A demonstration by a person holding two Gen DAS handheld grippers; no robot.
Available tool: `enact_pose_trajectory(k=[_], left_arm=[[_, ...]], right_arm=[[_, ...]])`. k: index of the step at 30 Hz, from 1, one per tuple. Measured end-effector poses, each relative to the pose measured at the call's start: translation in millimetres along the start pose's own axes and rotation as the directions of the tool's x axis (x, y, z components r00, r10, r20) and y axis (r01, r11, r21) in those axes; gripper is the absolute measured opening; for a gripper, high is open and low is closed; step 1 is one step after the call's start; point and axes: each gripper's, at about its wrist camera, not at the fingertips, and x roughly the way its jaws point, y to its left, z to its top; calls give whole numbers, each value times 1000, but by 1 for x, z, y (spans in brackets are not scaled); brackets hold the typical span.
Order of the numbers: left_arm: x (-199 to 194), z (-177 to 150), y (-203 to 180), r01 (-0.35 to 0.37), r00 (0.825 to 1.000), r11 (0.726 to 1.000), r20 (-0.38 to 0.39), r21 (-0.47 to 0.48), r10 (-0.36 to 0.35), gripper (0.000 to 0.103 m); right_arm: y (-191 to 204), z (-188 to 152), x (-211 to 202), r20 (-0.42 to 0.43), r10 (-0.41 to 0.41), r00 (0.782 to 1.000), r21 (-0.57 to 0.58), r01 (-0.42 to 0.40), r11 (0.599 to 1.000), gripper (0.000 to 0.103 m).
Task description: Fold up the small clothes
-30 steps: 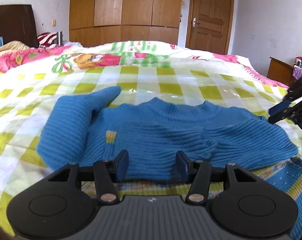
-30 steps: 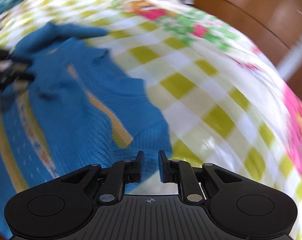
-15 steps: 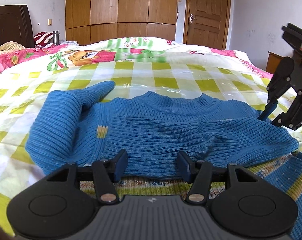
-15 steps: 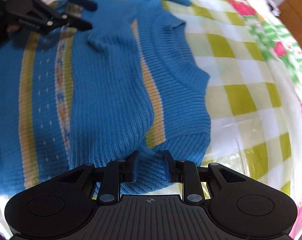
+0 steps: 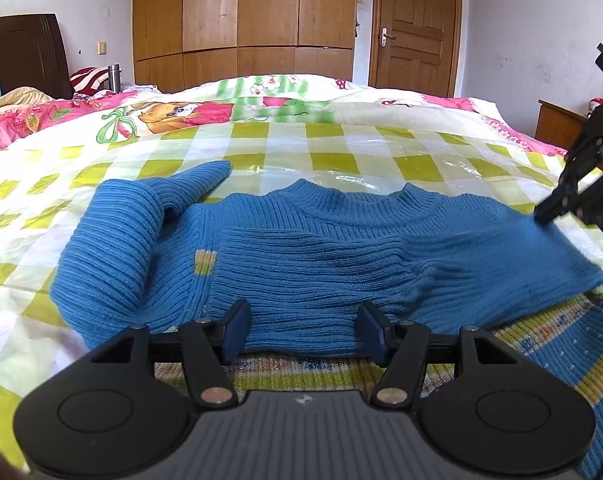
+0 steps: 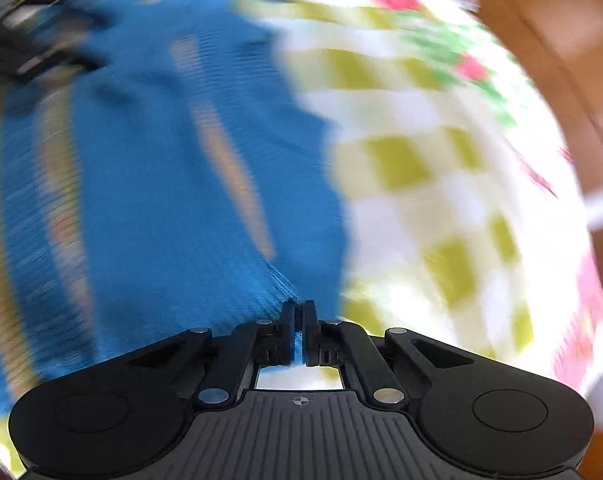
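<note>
While the wardrobe (image 5: pixel 245 20) and door (image 5: pixel 417 28) back the room, the bed (image 5: pixel 341 148) with its green-check cover carries the blue sweater (image 5: pixel 321 256), collar toward the wardrobe, long axis left-right. Left gripper (image 5: pixel 303 330) jaws spread wide over a folded sleeve; right gripper (image 6: pixel 299 320) pinches sweater edge, view blurred

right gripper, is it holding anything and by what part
The right gripper is shut on the blue sweater, pinching its knit edge at the shoulder. The left gripper is open, holding nothing.
</note>
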Motion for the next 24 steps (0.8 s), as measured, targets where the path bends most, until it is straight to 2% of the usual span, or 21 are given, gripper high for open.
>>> enact_pose_trajectory(k=[2,4,7,10,11,12,14,15,17,20,22,24], left_arm=[[2,-1,-1,-10,1000,1000,-7,9,10,76],[2,0,-4,-24,1000,1000,-12,18,24,76],[-4,3,-6,-68,997,997,-21,29,69,76],[-4,4,-6,-120,990,992,-66,27,122,78],[-2,3,-5,-132,987,991,-87,30,134,79],[-3,1,-3,-133,986,991,-100,24,134,80],[-8,1,2,-124,985,992,-120,6,124,80],[-12,1,5,-123,985,992,-125,-6,121,80],[-24,1,13,-128,986,991,-114,-37,123,79],[-39,3,27,-135,990,988,-58,-78,131,79],[-47,5,36,-141,990,984,-7,-109,141,79],[-50,3,46,-131,991,980,12,-148,135,79]], right_arm=[[-14,-6,5,-6,-25,1000,148,26,989,1],[-15,-11,10,-9,-3,1000,218,5,976,3],[-6,-15,-2,66,-54,996,288,33,957,8],[8,-14,-27,186,-158,970,361,82,929,12],[18,-15,-35,237,-153,959,372,56,927,12],[27,-16,-36,265,-115,957,391,2,920,12],[44,-15,-18,216,-5,976,411,-86,908,12],[53,-14,-5,169,18,985,418,-89,904,12],[59,-8,-3,153,-14,988,427,-54,903,12],[48,14,-35,245,-36,969,482,-89,872,13],[44,36,-44,301,0,954,497,-157,853,16],[44,66,-42,357,76,931,523,-267,810,18]])
